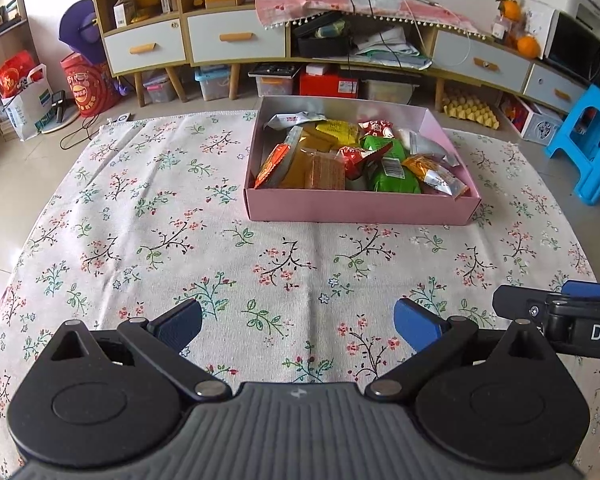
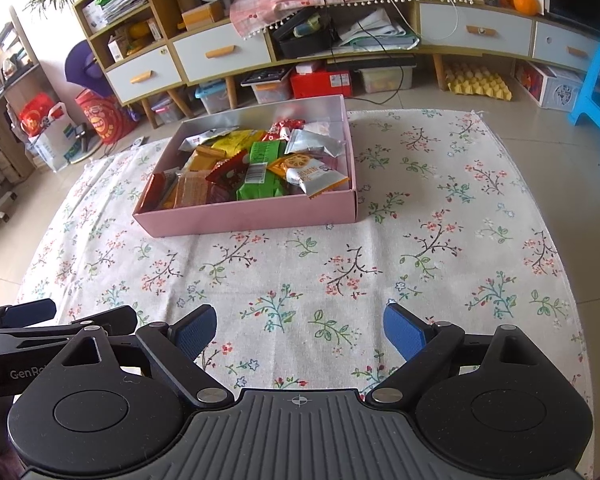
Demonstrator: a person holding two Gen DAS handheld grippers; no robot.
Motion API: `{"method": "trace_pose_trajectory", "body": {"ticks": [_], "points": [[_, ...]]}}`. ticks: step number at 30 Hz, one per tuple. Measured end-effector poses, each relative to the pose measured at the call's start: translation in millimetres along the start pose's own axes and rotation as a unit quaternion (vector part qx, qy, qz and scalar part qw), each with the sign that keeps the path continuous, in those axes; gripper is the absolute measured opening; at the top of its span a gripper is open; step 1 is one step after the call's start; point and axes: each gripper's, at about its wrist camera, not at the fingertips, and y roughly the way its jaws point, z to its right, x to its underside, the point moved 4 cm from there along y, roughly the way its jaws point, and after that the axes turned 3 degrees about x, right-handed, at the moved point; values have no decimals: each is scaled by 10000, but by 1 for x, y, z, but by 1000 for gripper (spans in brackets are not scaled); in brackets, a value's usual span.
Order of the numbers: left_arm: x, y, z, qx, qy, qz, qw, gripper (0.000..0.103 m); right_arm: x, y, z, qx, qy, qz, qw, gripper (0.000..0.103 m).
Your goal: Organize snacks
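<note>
With every snack packet lying inside the pink box (image 1: 360, 208) on the floral cloth (image 1: 180, 240), none loose around it, sorting appears done or not begun. Left gripper (image 1: 298, 326) and right gripper (image 2: 300, 330): 2 units, fingers spread wide, empty, hovering well short of the box. Next move likely needs a reach forward into the box.

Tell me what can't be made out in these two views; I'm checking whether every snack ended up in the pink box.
- Lowest snacks in the pink box: both views, buried under the upper packets.
- Packet labels, such as on the green packet: too small and warped to read.
- Floral cloth near the person: both views, covered by the open left gripper and right gripper.
</note>
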Motion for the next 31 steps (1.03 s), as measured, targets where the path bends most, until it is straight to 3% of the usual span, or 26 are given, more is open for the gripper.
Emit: {"method": "trace_pose_trajectory", "body": {"ticks": [31], "points": [[1,2,0,-10,93,-56,9999,101,1,2,-1,5,-44,-53,10000,92]]}}
